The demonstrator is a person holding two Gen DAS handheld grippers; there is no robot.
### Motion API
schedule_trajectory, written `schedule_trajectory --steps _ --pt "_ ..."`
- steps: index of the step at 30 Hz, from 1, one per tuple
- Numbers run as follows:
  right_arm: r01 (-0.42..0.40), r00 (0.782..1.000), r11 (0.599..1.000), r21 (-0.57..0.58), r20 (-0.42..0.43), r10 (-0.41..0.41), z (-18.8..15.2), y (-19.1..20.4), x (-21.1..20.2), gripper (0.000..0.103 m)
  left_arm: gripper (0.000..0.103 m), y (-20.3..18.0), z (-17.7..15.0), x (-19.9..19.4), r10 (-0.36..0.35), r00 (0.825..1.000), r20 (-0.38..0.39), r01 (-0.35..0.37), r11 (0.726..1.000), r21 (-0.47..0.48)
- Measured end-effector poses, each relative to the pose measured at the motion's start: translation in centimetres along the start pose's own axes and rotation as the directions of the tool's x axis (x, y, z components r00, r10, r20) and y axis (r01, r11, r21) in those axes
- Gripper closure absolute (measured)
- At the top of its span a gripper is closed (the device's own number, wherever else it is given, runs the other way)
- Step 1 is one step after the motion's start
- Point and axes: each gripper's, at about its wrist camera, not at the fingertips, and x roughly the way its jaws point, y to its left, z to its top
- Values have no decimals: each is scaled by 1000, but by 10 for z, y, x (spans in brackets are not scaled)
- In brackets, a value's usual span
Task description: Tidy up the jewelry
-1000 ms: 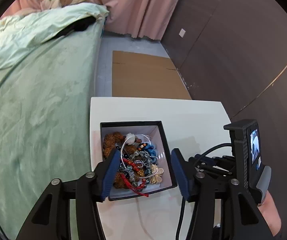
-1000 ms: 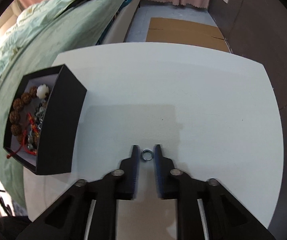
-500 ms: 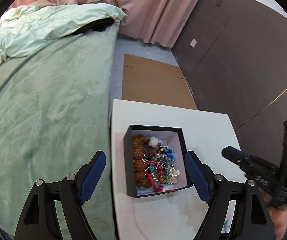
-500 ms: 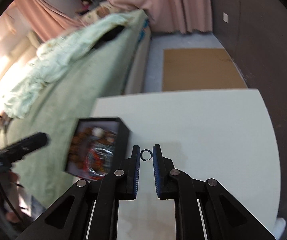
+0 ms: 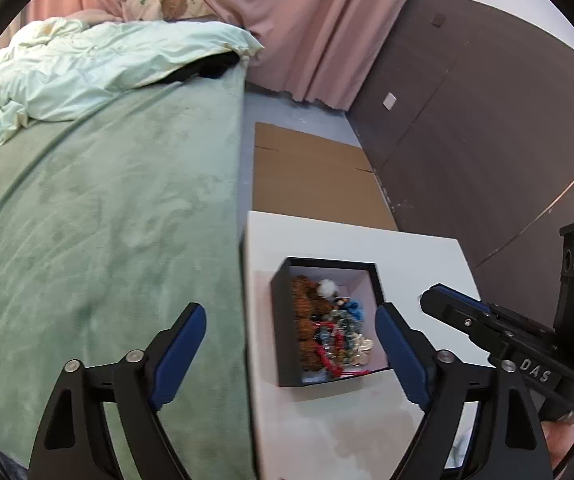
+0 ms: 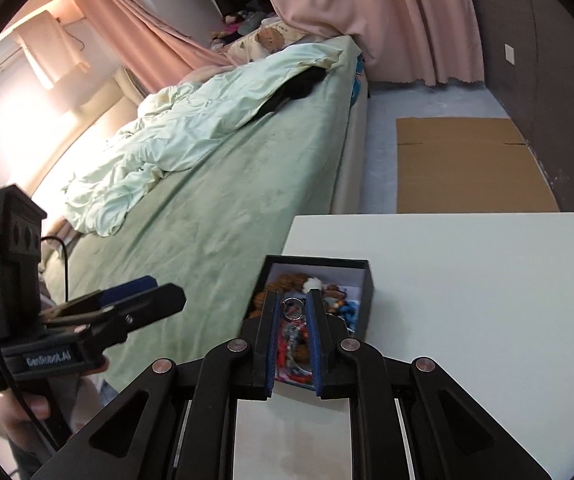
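A black box (image 5: 283,320) with a white inside stands on the white table (image 5: 347,420), filled with bead bracelets, red cord and other jewelry. My left gripper (image 5: 289,312) hovers short of it, jaws opening wide, nothing between them. My right gripper (image 6: 293,300) hangs over the box (image 6: 367,292), and its jaws are opening. A small silver ring (image 6: 293,309) shows in the gap between the blue pads, with neither pad pressing on it. Each gripper shows in the other's view: the right gripper (image 5: 447,308) and the left gripper (image 6: 147,292).
A bed with a green cover (image 5: 107,240) and a pale quilt (image 6: 207,120) runs along the table's left edge. Flat cardboard (image 5: 307,176) lies on the floor beyond the table. Pink curtains (image 5: 307,32) and a dark wall (image 5: 487,120) close the far side.
My right gripper lifted the ring off the table, carried it over the box and parted its jaws. My left gripper's jaws spread wide and it drew back from the box.
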Motion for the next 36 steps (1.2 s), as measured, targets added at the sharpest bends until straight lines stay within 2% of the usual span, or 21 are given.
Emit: schedule_trajectory --steps 1,2,10,13,17,26,36 --pt "7 1000 1000 17 -1 -7 0 -3 0 54 9 3 -1 -2 9 1000 2 -9 1000 0" --pt "22 1000 999 27 11 -22 -1 -5 -3 38 9 6 -2 -5 11 1000 7 -11 1000 -4" --pt "56 998 997 60 22 -58 -10 -27 -38 32 7 9 -9 -31 -8 998 56 9 1000 -15" --pt "79 996 995 63 41 -82 -16 -32 -58 20 0 5 -13 -43 -11 997 80 11 1000 1" --pt "89 993 994 65 74 -93 -23 -35 -87 9 0 -7 -19 -58 -23 993 114 21 999 26" --pt "140 981 990 33 129 -143 -35 -29 -139 7 0 -47 -39 -91 -25 981 193 4 994 109" --pt "117 981 993 -28 160 -111 -41 -14 -174 7 0 -97 -55 -115 -51 974 219 1 975 223"
